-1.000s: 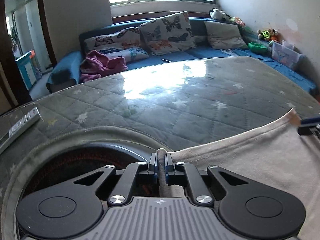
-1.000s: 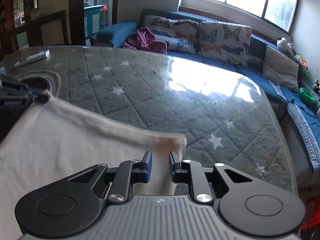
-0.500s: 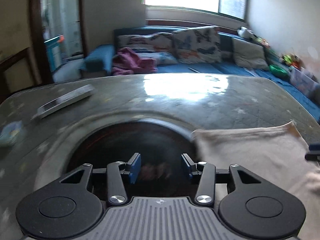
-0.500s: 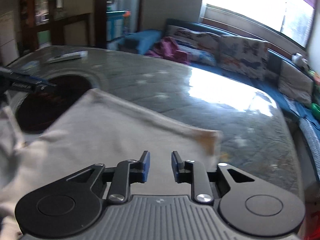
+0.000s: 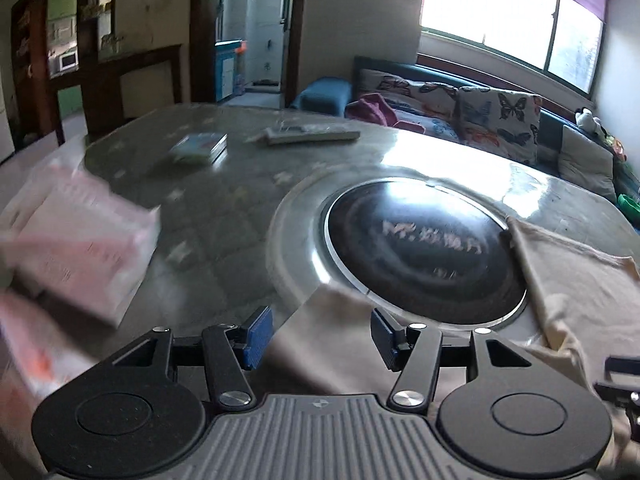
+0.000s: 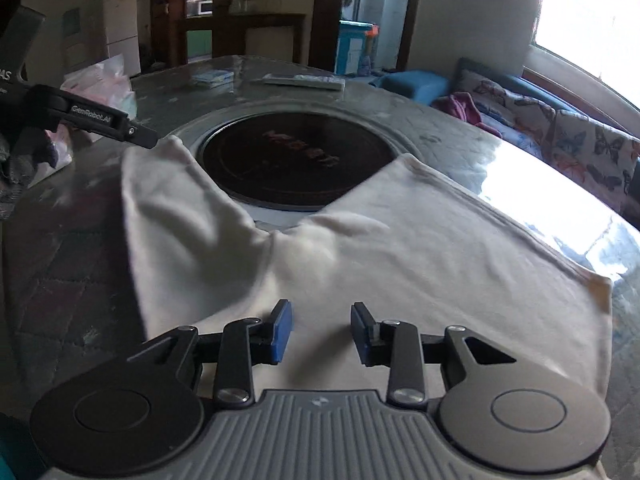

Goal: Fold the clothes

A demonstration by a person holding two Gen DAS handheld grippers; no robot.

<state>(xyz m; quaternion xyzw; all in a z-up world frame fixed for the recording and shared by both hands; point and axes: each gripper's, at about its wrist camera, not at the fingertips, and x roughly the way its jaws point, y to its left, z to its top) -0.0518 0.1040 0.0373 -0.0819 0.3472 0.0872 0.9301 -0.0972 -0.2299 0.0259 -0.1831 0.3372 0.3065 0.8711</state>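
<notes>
A cream garment (image 6: 400, 248) lies spread on the round table, with one sleeve (image 6: 172, 208) stretched out to the left of the black cooktop (image 6: 296, 160). My right gripper (image 6: 320, 334) hovers over the garment's near part; its jaws are opening and nothing is pinched between the blue pads. My left gripper (image 5: 320, 338) is also opening, and its pads stand wide apart above the sleeve's beige cloth (image 5: 340, 320) without pressing it. In the right wrist view the left gripper's finger (image 6: 120, 126) ends just beside the sleeve's far tip.
The table (image 5: 224, 208) has a grey quilted star cover under glass. A pink folded stack (image 5: 80, 248) sits at its left edge. A remote (image 5: 312, 134) and a small book (image 5: 198, 148) lie at the far side. A blue sofa with butterfly cushions (image 5: 496, 116) stands beyond.
The left gripper let go of the cloth's edge, opened wide and swung left past the cooktop. The right gripper's pads spread apart and it also swung left. The garment now lies flat.
</notes>
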